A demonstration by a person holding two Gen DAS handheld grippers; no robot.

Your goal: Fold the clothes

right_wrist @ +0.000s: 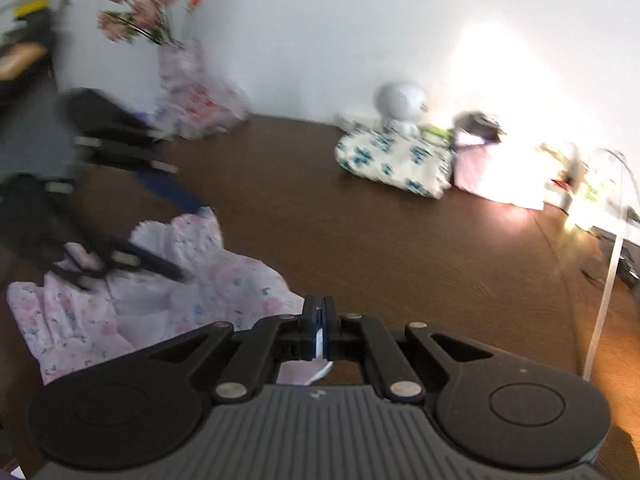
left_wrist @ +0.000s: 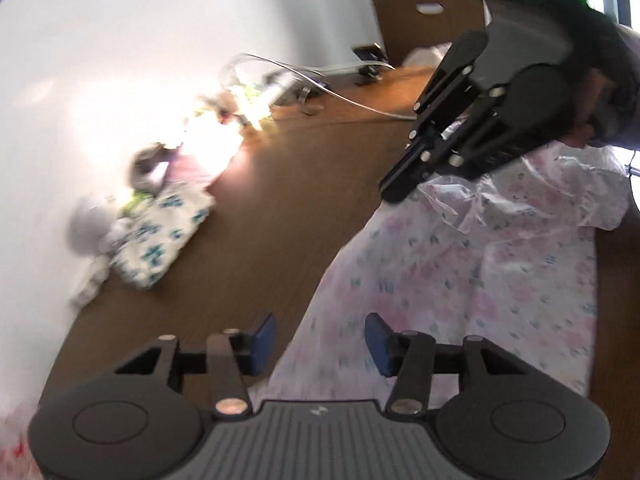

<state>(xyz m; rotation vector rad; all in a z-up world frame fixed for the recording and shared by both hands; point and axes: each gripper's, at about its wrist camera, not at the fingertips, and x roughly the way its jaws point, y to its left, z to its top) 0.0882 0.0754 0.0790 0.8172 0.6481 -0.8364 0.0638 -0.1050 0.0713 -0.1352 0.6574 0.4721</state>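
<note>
A thin white garment with a pink floral print (left_wrist: 460, 280) lies spread on the brown table (left_wrist: 280, 200). In the left wrist view my left gripper (left_wrist: 320, 346) hovers over its near edge, open, blue pads apart and nothing pinched. My right gripper (left_wrist: 394, 192) points down at the garment's far corner in that view. In the right wrist view the right gripper (right_wrist: 319, 332) is shut, with a sliver of the garment (right_wrist: 160, 308) caught between its blue pads. There the left gripper (right_wrist: 190, 242) appears blurred over the cloth's left part.
A folded white cloth with teal flowers (right_wrist: 394, 164) and a pale pink folded piece (right_wrist: 492, 172) sit by the wall, next to a white figurine (right_wrist: 400, 108). A vase of pink flowers (right_wrist: 176, 60) stands at the back left. Cables (left_wrist: 320, 80) lie at the table's far end.
</note>
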